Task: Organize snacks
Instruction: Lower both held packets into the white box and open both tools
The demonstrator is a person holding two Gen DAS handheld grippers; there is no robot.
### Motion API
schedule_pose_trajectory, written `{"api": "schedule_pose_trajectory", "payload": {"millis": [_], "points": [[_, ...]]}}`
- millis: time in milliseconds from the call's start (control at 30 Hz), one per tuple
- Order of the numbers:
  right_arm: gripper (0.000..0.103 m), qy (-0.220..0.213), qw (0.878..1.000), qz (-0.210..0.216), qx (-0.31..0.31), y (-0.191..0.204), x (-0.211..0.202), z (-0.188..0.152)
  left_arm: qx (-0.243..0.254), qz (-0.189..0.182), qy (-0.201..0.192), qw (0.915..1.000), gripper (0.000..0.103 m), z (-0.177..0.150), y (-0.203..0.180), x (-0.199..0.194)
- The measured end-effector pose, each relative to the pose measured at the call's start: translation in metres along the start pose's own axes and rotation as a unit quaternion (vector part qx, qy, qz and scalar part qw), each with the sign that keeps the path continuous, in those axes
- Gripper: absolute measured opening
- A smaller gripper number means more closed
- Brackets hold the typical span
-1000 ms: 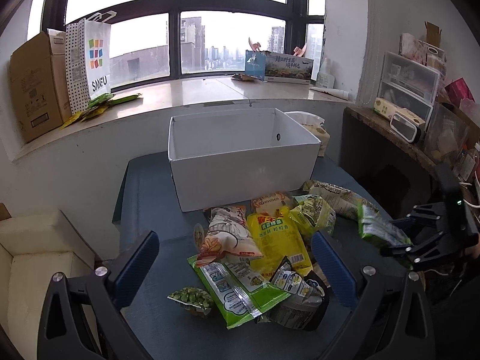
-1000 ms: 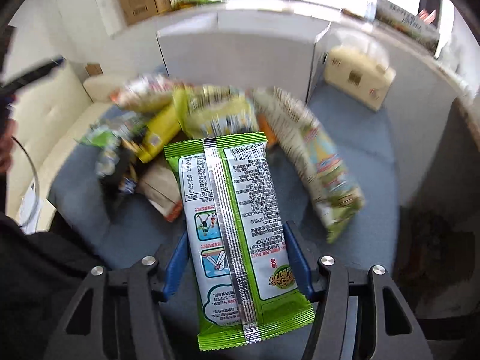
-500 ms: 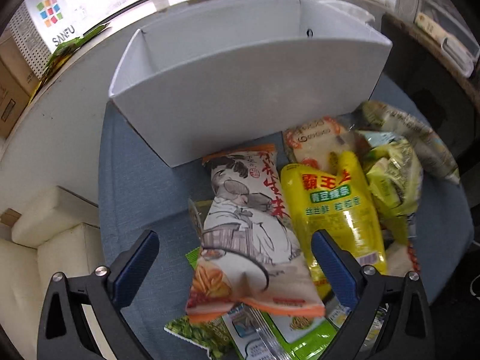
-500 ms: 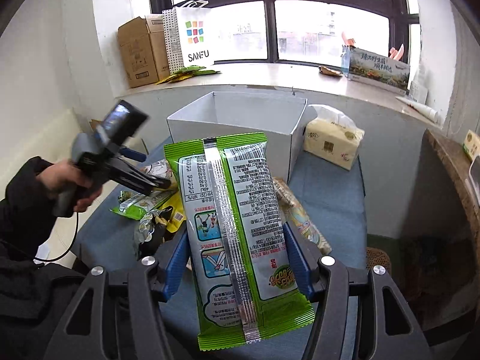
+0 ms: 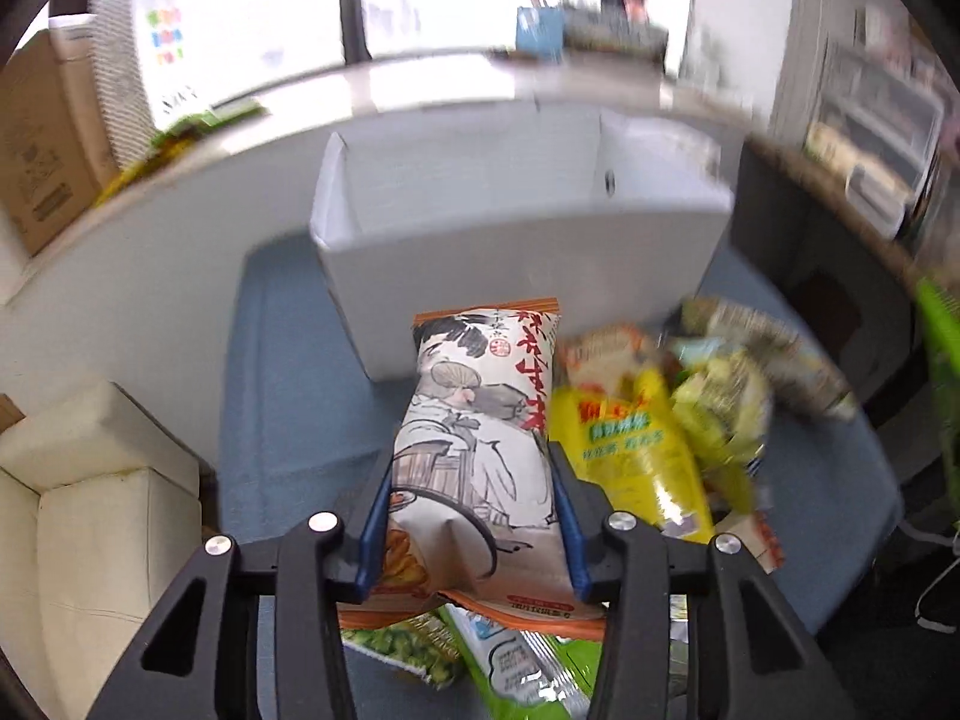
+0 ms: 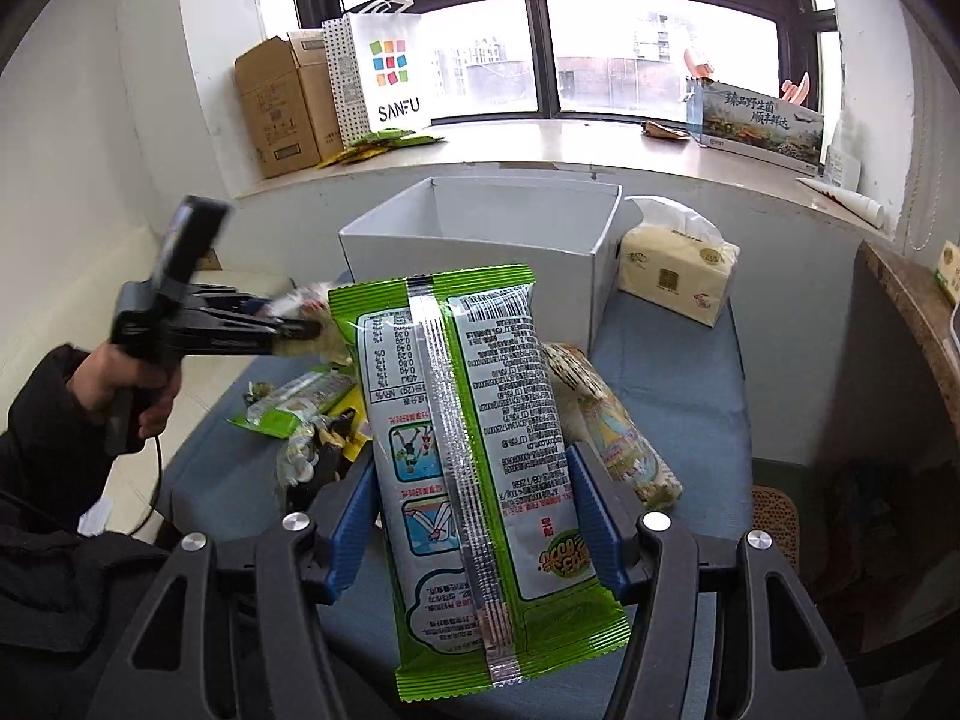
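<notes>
In the left wrist view my left gripper [image 5: 471, 480] has its jaws closing on a white-and-orange snack bag [image 5: 480, 408], and both blue pads press its sides. The bag points toward an open white box [image 5: 510, 252] just beyond it. My right gripper [image 6: 474, 480] is shut on a green-edged snack packet [image 6: 462, 396], held up over the table with its printed back facing the camera. The right wrist view also shows the left gripper [image 6: 294, 330] at the left, over the pile, in a person's hand [image 6: 126, 402]. The white box [image 6: 480, 246] stands behind the packet.
Loose snacks lie on the blue table [image 5: 288, 396]: a yellow bag [image 5: 624, 450], green packets [image 5: 720, 414] and a long patterned bag [image 6: 612, 426]. A tissue pack [image 6: 675, 273] sits right of the box. Cardboard boxes and a paper shopping bag [image 6: 390, 72] stand on the windowsill.
My left gripper dropped onto the pile, and its wide-open jaws closed onto the white-and-orange bag. My right gripper lifted the green packet, then held still.
</notes>
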State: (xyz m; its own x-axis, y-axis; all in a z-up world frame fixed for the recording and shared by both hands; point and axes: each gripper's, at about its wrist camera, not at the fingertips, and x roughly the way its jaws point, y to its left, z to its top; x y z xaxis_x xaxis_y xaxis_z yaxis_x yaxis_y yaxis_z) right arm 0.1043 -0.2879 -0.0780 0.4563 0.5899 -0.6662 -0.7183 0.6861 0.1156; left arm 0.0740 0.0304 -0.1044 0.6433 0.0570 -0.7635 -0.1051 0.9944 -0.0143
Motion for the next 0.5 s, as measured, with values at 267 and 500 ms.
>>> {"api": "schedule_pose_trajectory", "payload": {"millis": [267,500], "points": [[0.065,-0.044,0.997,-0.008,0.056,0.0,0.019,0.049,-0.033,-0.02,-0.143,0.989,0.05,0.045,0.019,-0.076],[0.065,-0.077,0.992,-0.008,0.102,-0.008,0.062,0.136,-0.057,-0.024,-0.159,0.9853,0.05,0.117,0.026,-0.05]]}}
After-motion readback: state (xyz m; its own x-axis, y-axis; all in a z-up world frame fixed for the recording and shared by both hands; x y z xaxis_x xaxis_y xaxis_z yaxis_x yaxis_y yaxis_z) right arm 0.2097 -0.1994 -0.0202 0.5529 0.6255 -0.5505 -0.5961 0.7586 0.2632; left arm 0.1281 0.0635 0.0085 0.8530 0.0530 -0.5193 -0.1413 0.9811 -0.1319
